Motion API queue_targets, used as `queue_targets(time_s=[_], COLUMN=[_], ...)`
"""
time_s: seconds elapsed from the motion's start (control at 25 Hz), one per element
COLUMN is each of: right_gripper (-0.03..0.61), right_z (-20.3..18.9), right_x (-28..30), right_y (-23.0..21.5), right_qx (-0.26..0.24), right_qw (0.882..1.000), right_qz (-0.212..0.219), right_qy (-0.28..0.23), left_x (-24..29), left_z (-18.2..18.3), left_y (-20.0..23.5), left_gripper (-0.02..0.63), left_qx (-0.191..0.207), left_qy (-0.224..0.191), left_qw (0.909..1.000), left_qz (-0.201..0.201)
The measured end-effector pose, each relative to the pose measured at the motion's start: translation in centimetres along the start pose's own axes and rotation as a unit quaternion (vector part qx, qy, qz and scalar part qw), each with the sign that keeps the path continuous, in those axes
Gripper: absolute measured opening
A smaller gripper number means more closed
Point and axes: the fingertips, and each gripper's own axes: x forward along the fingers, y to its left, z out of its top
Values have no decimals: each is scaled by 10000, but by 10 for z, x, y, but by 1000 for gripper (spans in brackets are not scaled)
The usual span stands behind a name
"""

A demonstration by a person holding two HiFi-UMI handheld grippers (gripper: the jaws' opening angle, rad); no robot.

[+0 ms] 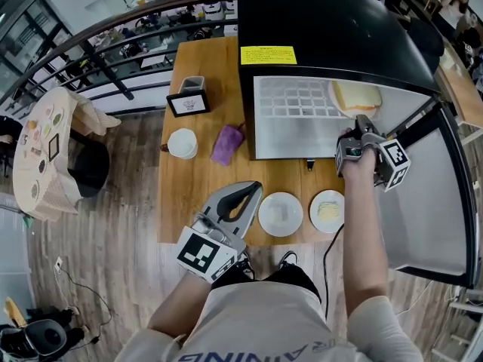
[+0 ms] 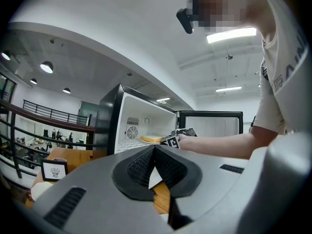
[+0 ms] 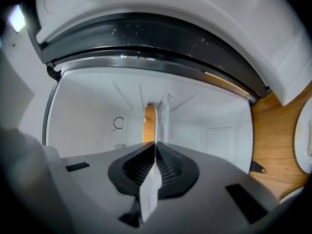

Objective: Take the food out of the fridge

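Note:
A black mini fridge [image 1: 332, 29] stands open on the wooden table [image 1: 204, 187]. On its wire shelf lies a white plate [image 1: 341, 105] with a slice of bread [image 1: 358, 94]. My right gripper [image 1: 361, 130] reaches into the fridge and is shut on the plate's near rim. The right gripper view is rolled: the plate [image 3: 165, 118] and the bread [image 3: 148, 123] show edge-on straight ahead of the right gripper [image 3: 155, 152]. My left gripper [image 1: 245, 194] hovers by the table's front edge, shut and holding nothing. The left gripper view shows the left gripper [image 2: 154, 165] and the bread [image 2: 151, 138] inside the fridge [image 2: 109, 126].
The fridge door [image 1: 438, 194] stands open to the right of my right arm. Two white plates [image 1: 280, 213] [image 1: 327, 211] lie on the table in front of the fridge. A purple packet [image 1: 226, 144], a white cup [image 1: 182, 143] and a framed sign [image 1: 188, 102] sit to the left.

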Motion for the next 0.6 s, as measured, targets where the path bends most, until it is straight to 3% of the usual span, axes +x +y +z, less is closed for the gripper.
queue_targets(time_s=[0.6], right_gripper=[28], right_z=[-5], right_x=[-35], right_y=[24], right_qx=[174], right_qw=[9968], right_qz=[769], right_qy=[127], left_x=[-16], left_z=[6], left_y=[-3], left_gripper=[8], left_qx=[26], left_qy=[-91], left_qw=[9997], left_qz=[214])
